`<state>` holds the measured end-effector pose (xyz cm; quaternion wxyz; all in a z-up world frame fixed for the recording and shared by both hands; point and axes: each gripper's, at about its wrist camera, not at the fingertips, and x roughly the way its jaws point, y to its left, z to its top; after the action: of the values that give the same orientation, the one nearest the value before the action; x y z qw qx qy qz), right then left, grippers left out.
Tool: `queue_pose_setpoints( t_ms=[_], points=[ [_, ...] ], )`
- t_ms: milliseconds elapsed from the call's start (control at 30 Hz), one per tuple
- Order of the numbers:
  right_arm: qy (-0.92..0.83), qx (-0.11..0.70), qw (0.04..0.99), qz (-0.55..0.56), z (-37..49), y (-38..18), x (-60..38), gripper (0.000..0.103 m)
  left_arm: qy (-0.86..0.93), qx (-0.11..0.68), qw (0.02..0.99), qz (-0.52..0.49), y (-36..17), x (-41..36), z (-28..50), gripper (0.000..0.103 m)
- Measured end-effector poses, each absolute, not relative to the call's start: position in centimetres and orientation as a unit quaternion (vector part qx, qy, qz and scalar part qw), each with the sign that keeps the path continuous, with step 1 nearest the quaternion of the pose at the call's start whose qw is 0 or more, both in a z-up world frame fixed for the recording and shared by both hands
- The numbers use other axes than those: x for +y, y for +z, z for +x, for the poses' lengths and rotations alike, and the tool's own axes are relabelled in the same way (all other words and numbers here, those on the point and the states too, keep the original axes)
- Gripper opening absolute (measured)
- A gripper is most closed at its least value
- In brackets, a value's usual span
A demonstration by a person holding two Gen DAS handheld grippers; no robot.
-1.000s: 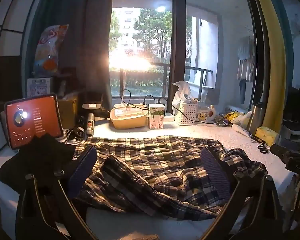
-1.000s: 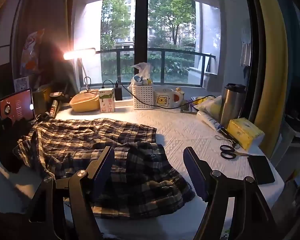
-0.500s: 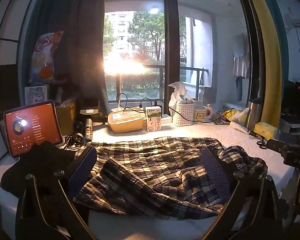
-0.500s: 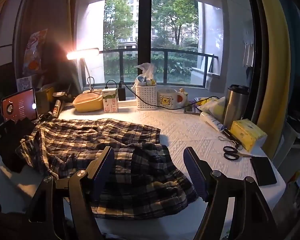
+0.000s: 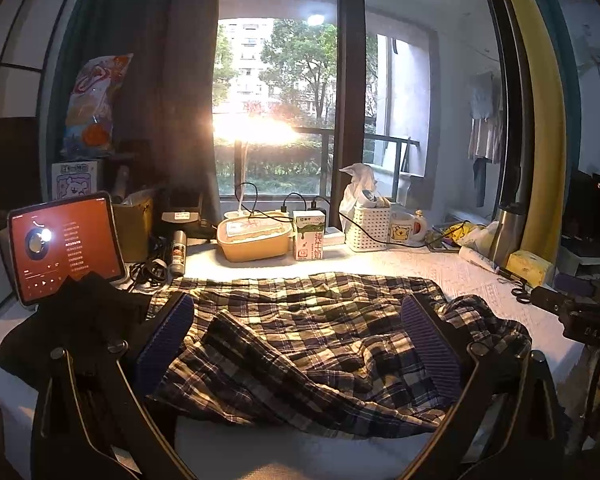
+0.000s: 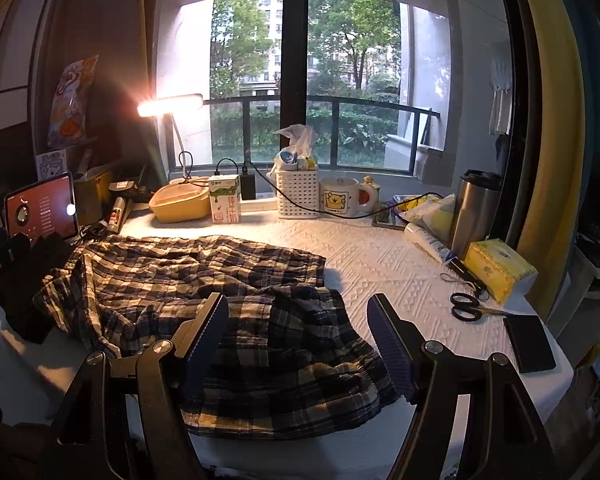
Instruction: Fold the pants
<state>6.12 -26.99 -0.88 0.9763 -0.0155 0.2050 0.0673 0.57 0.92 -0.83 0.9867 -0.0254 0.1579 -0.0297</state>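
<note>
Plaid pants point(image 5: 308, 344) lie crumpled on the white textured table cover point(image 6: 380, 256), bunched in loose folds toward the front edge. In the right wrist view the pants point(image 6: 180, 268) fill the left half of the table. My left gripper point(image 5: 298, 306) hovers open over the middle of the pants, its ribbed pads far apart and nothing between them. My right gripper point(image 6: 298, 304) is also open, above the pants' right end, one finger over the fabric and the other over bare cover.
A black cloth point(image 5: 60, 320) and a lit tablet point(image 5: 64, 248) sit at the left. Along the window stand a lamp point(image 6: 168, 104), yellow box point(image 6: 180, 202), carton point(image 6: 225, 200), basket point(image 6: 298, 196) and mug point(image 6: 340, 196). Tumbler point(image 6: 476, 208), tissue pack point(image 6: 500, 268), scissors point(image 6: 468, 308) and phone point(image 6: 528, 340) occupy the right.
The left wrist view has drifted only slightly. Both grippers stay open at the same width and the pants lie as before.
</note>
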Motion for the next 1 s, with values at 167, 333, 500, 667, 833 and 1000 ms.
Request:
queue_pose_setpoints(
  t_ms=[167, 333, 500, 667, 833, 1000],
  points=[
    [0.067, 0.206, 0.976, -0.015, 6.09, -0.9, -26.99, 0.074, -0.031, 0.155, 0.987, -0.026, -0.75, 0.9, 0.35, 0.102],
    [0.068, 0.206, 0.976, -0.015, 6.11, -0.91, -27.04, 0.075, -0.03, 0.155, 0.987, -0.028, -0.74, 0.96, 0.36, 0.102],
    [0.068, 0.206, 0.976, -0.015, 6.07, -0.91, -27.04, 0.075, -0.032, 0.156, 0.987, -0.025, -0.77, 0.91, 0.41, 0.102],
    [0.067, 0.205, 0.976, -0.015, 6.07, -0.92, -27.05, 0.075, -0.035, 0.156, 0.987, -0.024, -0.84, 0.82, 0.33, 0.102],
    [0.068, 0.206, 0.976, -0.015, 6.09, -0.9, -27.06, 0.075, -0.035, 0.155, 0.987, -0.027, -0.81, 0.85, 0.22, 0.102],
    [0.068, 0.206, 0.976, -0.015, 6.06, -0.89, -27.03, 0.075, -0.035, 0.153, 0.987, -0.028, -0.78, 0.92, 0.2, 0.102]
  ],
)
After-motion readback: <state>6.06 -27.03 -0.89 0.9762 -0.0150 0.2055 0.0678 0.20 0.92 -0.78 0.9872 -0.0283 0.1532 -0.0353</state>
